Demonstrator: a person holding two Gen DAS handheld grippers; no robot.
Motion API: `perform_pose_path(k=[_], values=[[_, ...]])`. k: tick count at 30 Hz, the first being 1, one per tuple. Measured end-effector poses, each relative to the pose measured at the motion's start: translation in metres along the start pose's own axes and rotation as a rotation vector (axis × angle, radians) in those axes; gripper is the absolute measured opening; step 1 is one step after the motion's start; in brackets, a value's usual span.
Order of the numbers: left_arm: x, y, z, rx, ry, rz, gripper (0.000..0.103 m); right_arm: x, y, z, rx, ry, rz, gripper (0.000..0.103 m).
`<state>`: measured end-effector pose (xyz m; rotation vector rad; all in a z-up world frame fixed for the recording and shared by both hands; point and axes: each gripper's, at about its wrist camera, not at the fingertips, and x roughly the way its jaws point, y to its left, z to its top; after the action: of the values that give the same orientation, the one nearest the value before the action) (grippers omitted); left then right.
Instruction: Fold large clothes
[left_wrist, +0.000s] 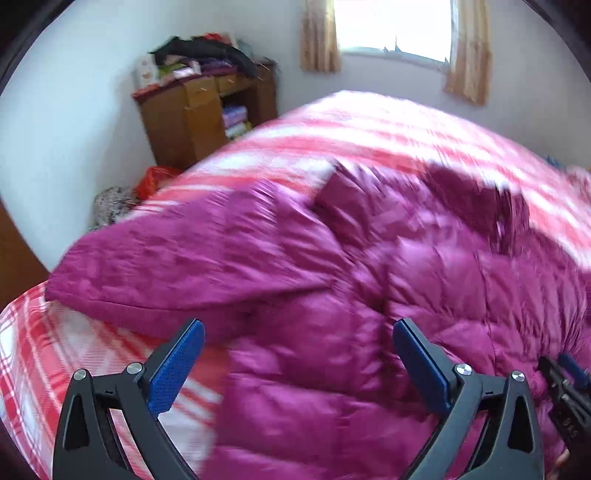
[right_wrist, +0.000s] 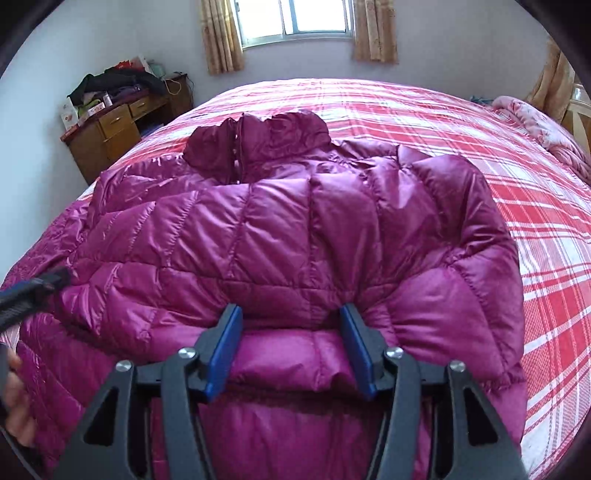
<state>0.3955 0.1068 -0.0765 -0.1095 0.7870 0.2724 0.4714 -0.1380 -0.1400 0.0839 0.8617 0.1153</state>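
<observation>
okay, starting at my far left: past the left gripper (left_wrist: 297, 363) i can see a wooden cabinet (left_wrist: 207, 118) in the corner with clothes heaped on top, and a window (left_wrist: 393, 27) with curtains further right on the back wall. left view is smeared with motion blur. my left gripper stands wide, nothing between its blue pads; the left pad (left_wrist: 175, 369) hangs over the red plaid bedspread (left_wrist: 48, 354), the right one over the magenta puffer jacket (left_wrist: 369, 266). a broad flap of that jacket lies ahead of the tool and off to its left.

moving across to my right gripper (right_wrist: 291, 347): jaws about half spread, and a puffy fold of the jacket (right_wrist: 258, 229) sits between the pads. the quilted fabric bulges against both inner faces, but i can't tell whether they press on it. the rest of the jacket spreads out ahead of this tool, collar (right_wrist: 258, 144) at the far end, one sleeve curving down to the tool's right. the left gripper's tip pokes in at this view's left edge, close to the jacket, with a hand (right_wrist: 16, 402) below it.
</observation>
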Motion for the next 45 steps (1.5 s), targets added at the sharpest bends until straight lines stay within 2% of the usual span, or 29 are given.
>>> perform_pose_path(k=[3,5,7,10,13,16,17,18,20,22,25,27,28,30,34,36,39,41,43,45], values=[[-0.019,0.067,0.015,-0.173,-0.063,0.02,0.102,0.002,0.002,-0.001,0.005,-0.004,0.008,0.058],[-0.021,0.117,0.02,-0.302,-0.09,0.117,0.102,0.002,0.002,-0.001,0.005,-0.005,0.008,0.058],[-0.012,0.164,0.023,-0.408,-0.08,0.218,0.102,0.002,0.001,0.0,0.003,-0.005,0.006,0.058],[0.007,0.211,0.021,-0.533,-0.026,0.303,0.102,0.001,0.002,-0.003,0.004,-0.006,0.006,0.058],[0.026,0.244,0.016,-0.675,0.008,0.287,0.102,0.001,0.001,-0.002,0.004,-0.006,0.006,0.058],[0.045,0.254,0.015,-0.726,0.03,0.269,0.101,0.001,0.001,-0.002,0.004,-0.006,0.006,0.059],[0.051,0.255,0.014,-0.738,0.042,0.257,0.094,0.001,0.0,-0.002,0.006,-0.006,0.008,0.059],[0.057,0.256,0.013,-0.752,0.058,0.244,0.079,0.001,0.001,-0.002,0.006,-0.006,0.008,0.059],[0.069,0.259,0.008,-0.785,0.095,0.198,0.064,0.001,0.002,-0.003,0.007,-0.007,0.01,0.059],[0.069,0.256,0.008,-0.766,0.067,0.225,0.059,0.001,0.002,-0.003,0.005,-0.007,0.008,0.059],[0.068,0.249,0.004,-0.715,0.055,0.247,0.046,0.001,0.002,-0.003,0.005,-0.008,0.008,0.059],[0.072,0.249,0.006,-0.708,0.047,0.248,0.029,0.001,0.002,-0.003,0.005,-0.007,0.008,0.059],[0.072,0.249,0.006,-0.702,0.044,0.238,0.024,0.001,0.002,-0.003,0.005,-0.008,0.008,0.059],[0.073,0.249,0.007,-0.683,0.033,0.205,0.007,0.001,0.002,-0.003,0.005,-0.008,0.008,0.059],[0.053,0.229,0.024,-0.558,-0.052,0.251,0.005,0.001,0.002,-0.003,0.006,-0.008,0.008,0.059],[0.036,0.211,0.038,-0.498,-0.114,0.232,0.005,0.001,0.002,-0.003,0.007,-0.009,0.01,0.059],[-0.005,0.167,0.061,-0.374,-0.243,0.157,0.005,0.0,0.001,-0.003,0.012,-0.011,0.015,0.059],[-0.033,0.124,0.072,-0.26,-0.333,0.101,0.005,0.0,0.001,-0.002,0.015,-0.012,0.019,0.059],[-0.055,0.082,0.075,-0.158,-0.39,0.03,0.005,0.0,0.001,-0.002,0.02,-0.014,0.024,0.059],[-0.07,0.036,0.071,-0.064,-0.415,-0.064,0.005,0.0,0.0,-0.002,0.025,-0.016,0.03,0.059]])
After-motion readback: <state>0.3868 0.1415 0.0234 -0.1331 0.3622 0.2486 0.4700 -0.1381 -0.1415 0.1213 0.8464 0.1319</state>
